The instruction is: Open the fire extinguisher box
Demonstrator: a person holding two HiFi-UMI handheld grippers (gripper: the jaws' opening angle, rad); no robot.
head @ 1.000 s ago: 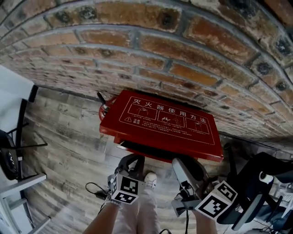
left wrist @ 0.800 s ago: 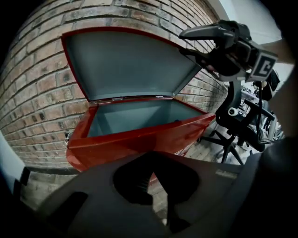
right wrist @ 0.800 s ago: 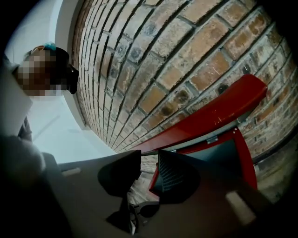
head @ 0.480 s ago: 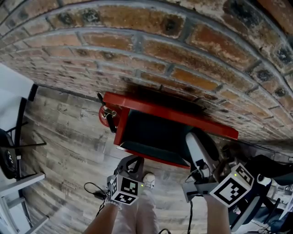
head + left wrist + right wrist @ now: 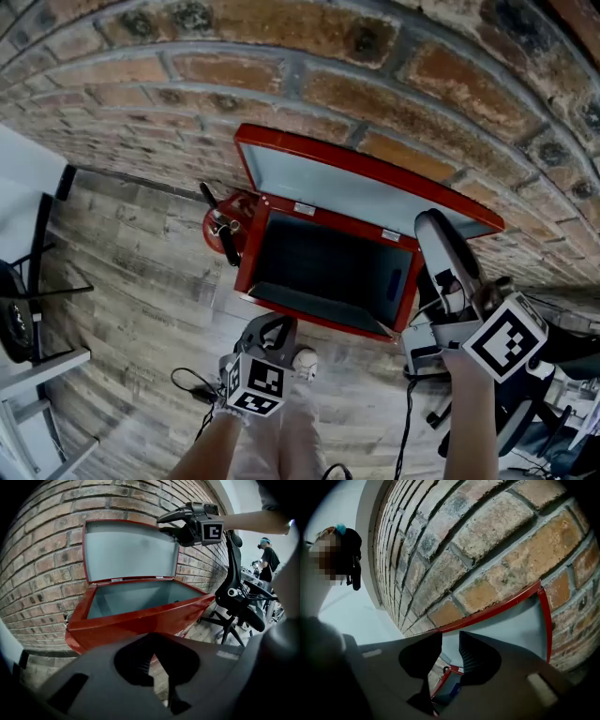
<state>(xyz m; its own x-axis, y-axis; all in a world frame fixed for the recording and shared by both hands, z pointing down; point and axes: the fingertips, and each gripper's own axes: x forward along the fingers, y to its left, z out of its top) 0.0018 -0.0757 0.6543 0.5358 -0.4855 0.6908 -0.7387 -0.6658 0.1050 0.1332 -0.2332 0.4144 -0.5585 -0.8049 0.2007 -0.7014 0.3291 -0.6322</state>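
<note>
The red fire extinguisher box [image 5: 309, 319] stands open on the floor against the brick wall [image 5: 309, 84]. Its lid [image 5: 356, 197] leans back on the bricks, grey inside facing out. The box interior looks dark and empty. My right gripper [image 5: 433, 225] is raised beside the lid's right end, at its upper corner [image 5: 174, 527]. In the right gripper view its jaws [image 5: 450, 641] stand apart with nothing between the pads, and the lid's red edge [image 5: 497, 606] lies just beyond them. My left gripper [image 5: 272, 323] hangs low before the box's front wall [image 5: 140, 618], shut and empty.
A red extinguisher [image 5: 225, 230] with a black hose stands at the box's left side. A black office chair [image 5: 553, 375] is close on the right. White furniture [image 5: 28, 187] is at the left. A cable [image 5: 192, 389] lies on the wooden floor. A person [image 5: 269, 557] stands far behind.
The lid swung up from shut to fully open against the wall. My right gripper rose and moved right with it. The left gripper stayed put.
</note>
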